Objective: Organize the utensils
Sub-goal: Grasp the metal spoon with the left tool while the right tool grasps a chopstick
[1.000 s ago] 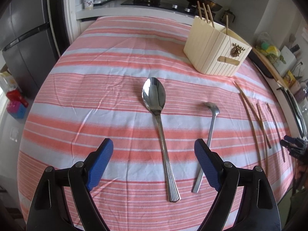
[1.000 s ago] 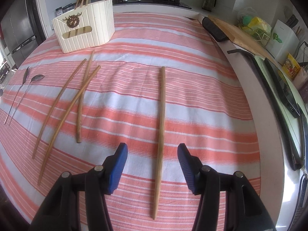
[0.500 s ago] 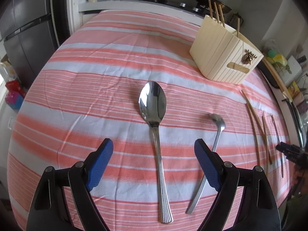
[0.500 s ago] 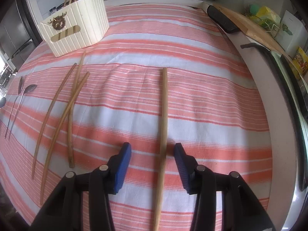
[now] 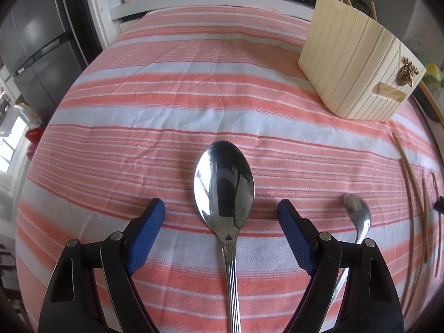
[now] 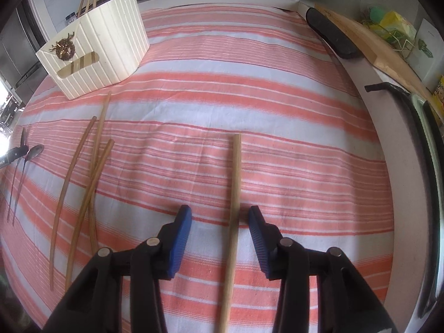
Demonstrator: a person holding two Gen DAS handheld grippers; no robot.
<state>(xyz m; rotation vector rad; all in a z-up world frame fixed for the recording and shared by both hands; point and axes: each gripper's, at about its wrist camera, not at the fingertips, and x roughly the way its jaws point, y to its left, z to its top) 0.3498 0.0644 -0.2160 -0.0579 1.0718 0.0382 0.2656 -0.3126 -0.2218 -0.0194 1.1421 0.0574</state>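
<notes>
While the left gripper (image 5: 221,212) hangs low over the pink and white striped cloth (image 5: 177,88), its blue jaws stand wide and are closing a little, with the big shiny metal spoon (image 5: 224,191) lying between them, not touched. The right gripper (image 6: 219,219) is closing around the long wooden chopstick (image 6: 235,194), not yet pressing it. The cream ribbed utensil box (image 6: 111,47) stands farther back.

Both my wrist cameras look steeply down, close over the table (image 5: 194,97); both views share the holder (image 5: 358,69) near its far edge.
</notes>
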